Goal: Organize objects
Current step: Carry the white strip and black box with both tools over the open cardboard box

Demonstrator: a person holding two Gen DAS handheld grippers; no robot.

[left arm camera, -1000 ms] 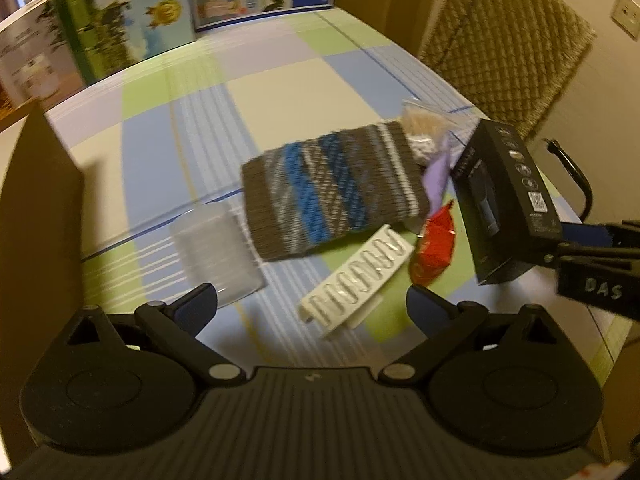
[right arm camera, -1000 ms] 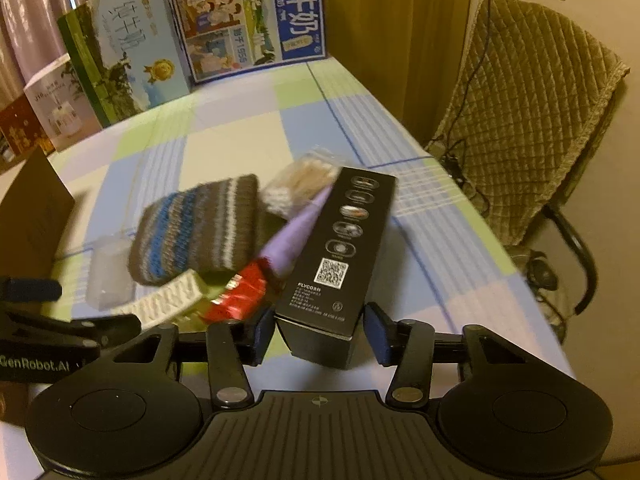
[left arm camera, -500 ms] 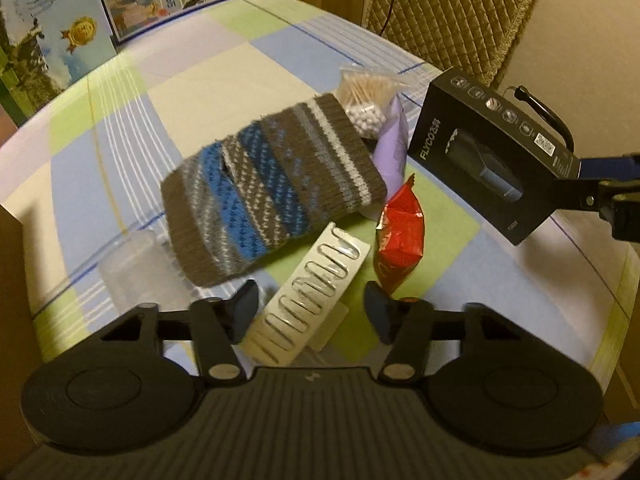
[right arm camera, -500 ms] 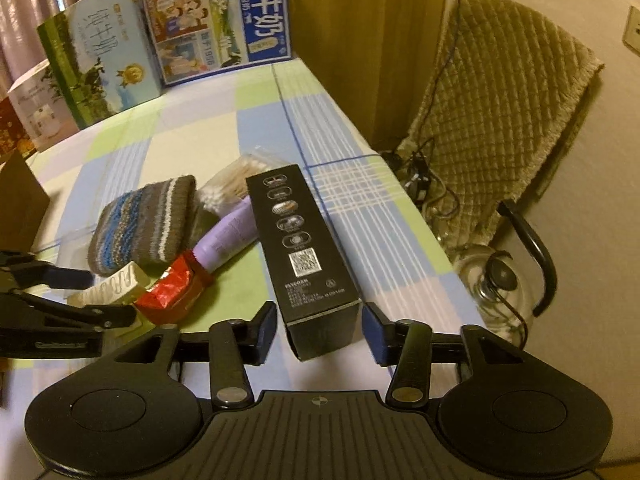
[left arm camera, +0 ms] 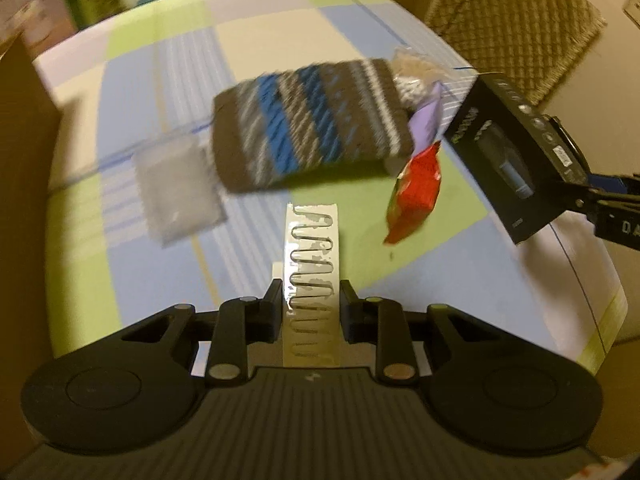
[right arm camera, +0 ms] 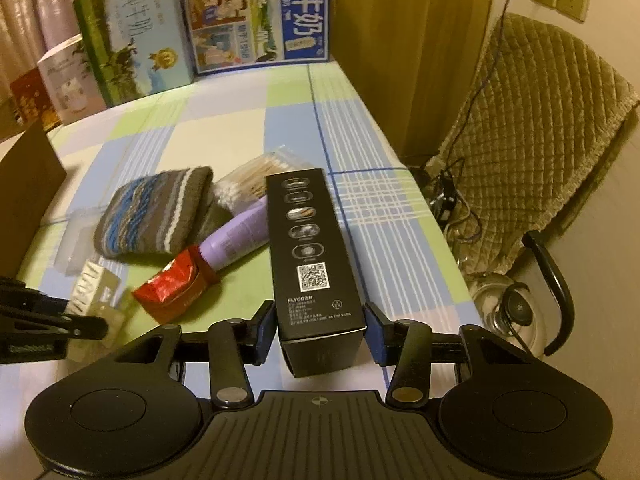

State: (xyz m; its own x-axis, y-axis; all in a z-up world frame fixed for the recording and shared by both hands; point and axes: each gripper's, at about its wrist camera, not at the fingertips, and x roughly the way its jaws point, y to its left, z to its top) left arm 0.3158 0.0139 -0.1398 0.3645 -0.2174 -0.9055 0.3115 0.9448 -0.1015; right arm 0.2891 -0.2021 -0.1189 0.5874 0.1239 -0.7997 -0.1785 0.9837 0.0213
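Observation:
My left gripper (left arm camera: 310, 294) is shut on a white blister strip (left arm camera: 311, 258) with a silver zigzag pattern, which points forward over the checked tablecloth. My right gripper (right arm camera: 320, 320) is shut on the near end of a long black box (right arm camera: 308, 248) and holds it above the table; the box also shows at the right of the left wrist view (left arm camera: 516, 156). Beyond lie a striped knitted pouch (left arm camera: 312, 124), a red snack packet (left arm camera: 416, 194), a purple tube (right arm camera: 240, 236), a bag of cotton swabs (right arm camera: 256, 178) and a clear plastic packet (left arm camera: 176, 188).
A brown cardboard box wall (left arm camera: 22, 168) stands at the left. Milk cartons (right arm camera: 256, 20) line the table's far edge. A quilted chair (right arm camera: 540, 136) and a glass kettle (right arm camera: 504, 308) are off the table's right edge (right arm camera: 400, 168).
My left gripper has come down over the white blister strip and closed on it. My right gripper has turned the black box and kept its hold.

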